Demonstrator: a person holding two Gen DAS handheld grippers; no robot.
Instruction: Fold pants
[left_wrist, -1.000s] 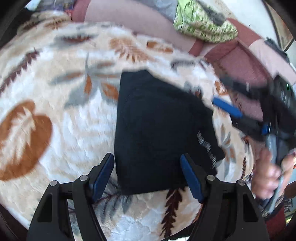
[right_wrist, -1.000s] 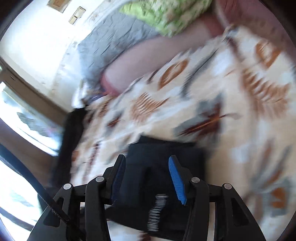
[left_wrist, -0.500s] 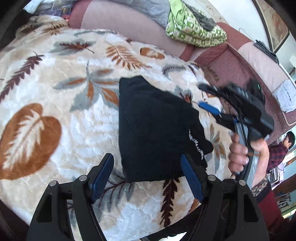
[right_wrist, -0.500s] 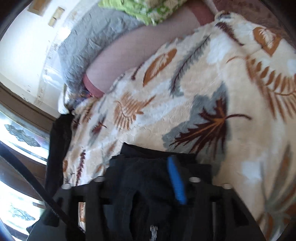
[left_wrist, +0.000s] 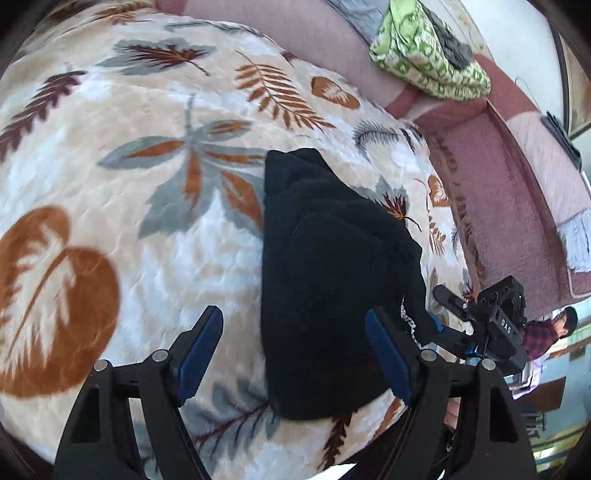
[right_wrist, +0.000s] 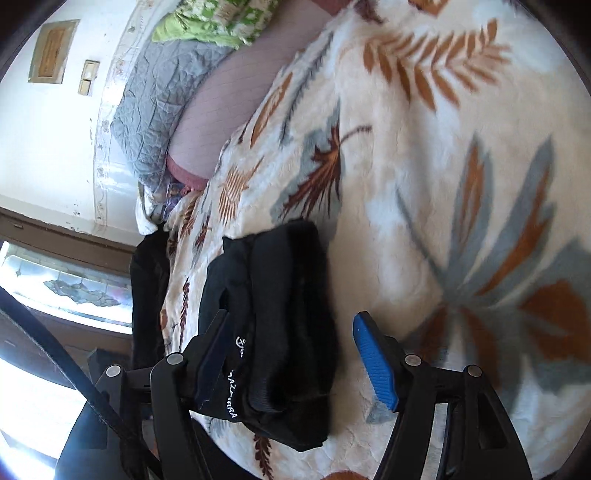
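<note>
The black pants (left_wrist: 332, 280) lie folded into a compact, thick bundle on the leaf-patterned blanket (left_wrist: 140, 236), near its right-hand near edge in the left wrist view. The bundle runs from a narrower far end toward a broader near end, with white lettering showing along its right near edge. In the right wrist view the same pants (right_wrist: 280, 314) show stacked layers of fabric, the lettered band facing the camera at the near left.

The left gripper (left_wrist: 295, 354) hangs over the near end of the bundle with its blue-padded fingers spread wide; the pants lie between them, and neither pad presses the cloth. The right gripper (right_wrist: 291, 358) is likewise wide open: its left finger sits right at the lettered edge of the bundle, whether touching it I cannot tell, and its right finger (right_wrist: 373, 360) stands clear over bare blanket. Nothing is clamped in either one. From the left wrist view the right gripper (left_wrist: 443, 314) appears at the right, just beside the lettered edge.

Beyond the blanket lies a pinkish mattress sheet (left_wrist: 280, 26), and at the far side a green patterned cloth (left_wrist: 424, 55) with a grey quilt (right_wrist: 159, 99) beside it. A person in a plaid shirt (left_wrist: 546, 332) stands at the far right.
</note>
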